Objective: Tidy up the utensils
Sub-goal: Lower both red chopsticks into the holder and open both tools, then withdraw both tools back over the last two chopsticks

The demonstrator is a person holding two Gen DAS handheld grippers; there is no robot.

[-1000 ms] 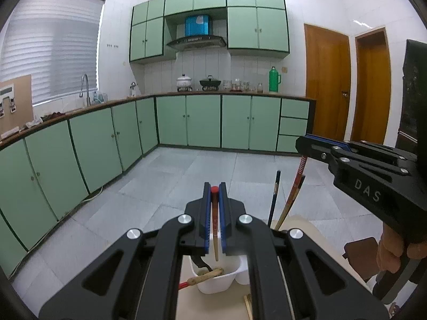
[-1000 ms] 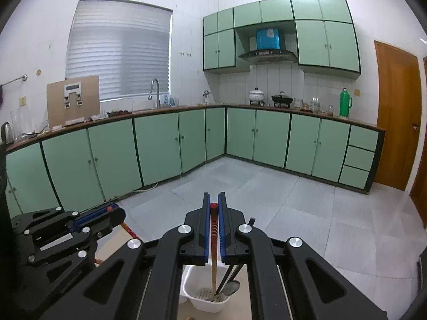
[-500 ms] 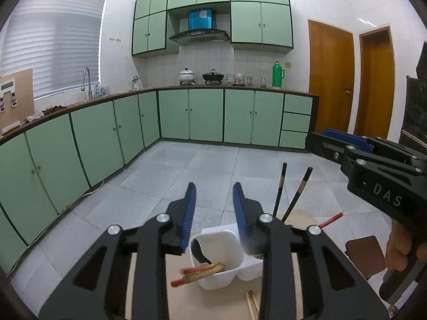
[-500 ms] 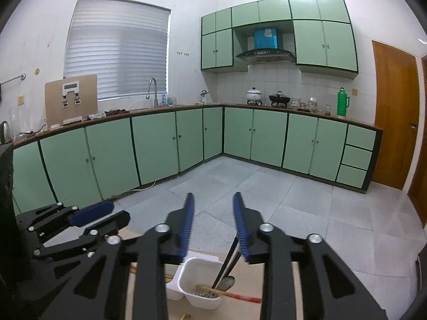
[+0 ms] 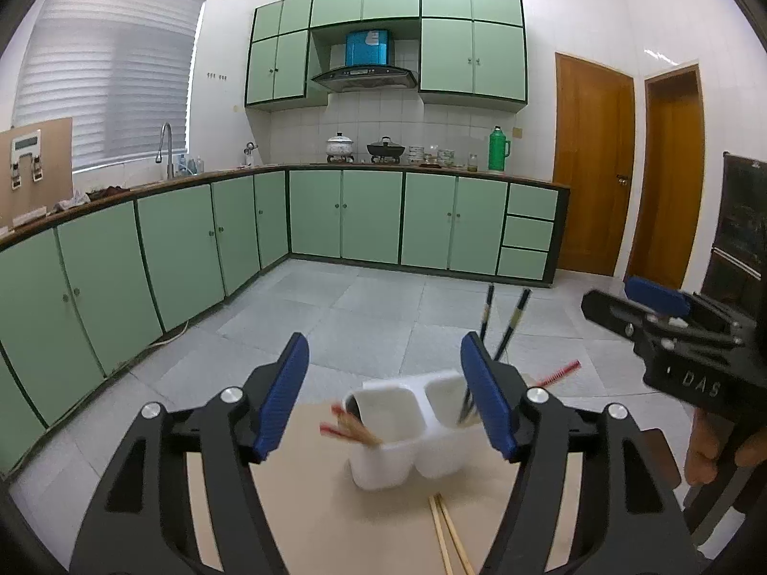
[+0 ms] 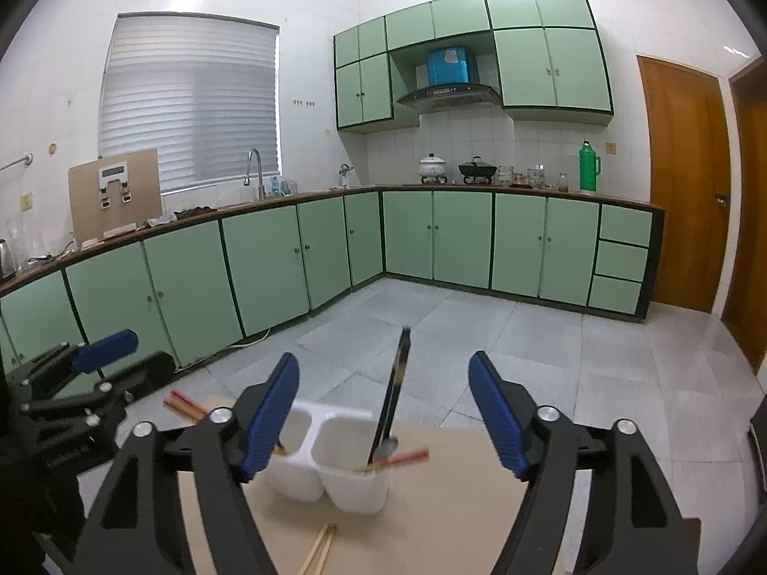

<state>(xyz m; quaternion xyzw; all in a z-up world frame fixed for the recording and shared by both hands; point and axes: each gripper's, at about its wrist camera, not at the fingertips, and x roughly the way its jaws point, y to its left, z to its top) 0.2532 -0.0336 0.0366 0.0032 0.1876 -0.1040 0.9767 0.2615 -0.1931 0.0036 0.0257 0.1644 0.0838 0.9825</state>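
Observation:
A white two-compartment utensil holder (image 5: 407,436) (image 6: 331,469) stands on a tan table (image 5: 335,527). Red-tipped chopsticks (image 5: 347,429) lean out of its left cup. Black chopsticks (image 5: 503,326) (image 6: 395,393) and a red-tipped chopstick (image 5: 556,373) (image 6: 407,457) stand in the right cup. A pair of plain wooden chopsticks (image 5: 448,534) (image 6: 319,548) lies on the table in front of the holder. My left gripper (image 5: 383,400) is open and empty above the holder. My right gripper (image 6: 383,417) is open and empty too; it also shows in the left wrist view (image 5: 671,330).
The table (image 6: 455,503) ends just behind the holder, with grey tiled floor (image 5: 374,316) beyond. Green cabinets (image 5: 191,249) line the far walls. Wooden doors (image 5: 592,167) stand at the right. My left gripper shows at the left of the right wrist view (image 6: 81,383).
Both grippers were shut on red-tipped chopsticks a second ago. Both have opened wide and drawn back, and the chopsticks now rest in the holder's cups.

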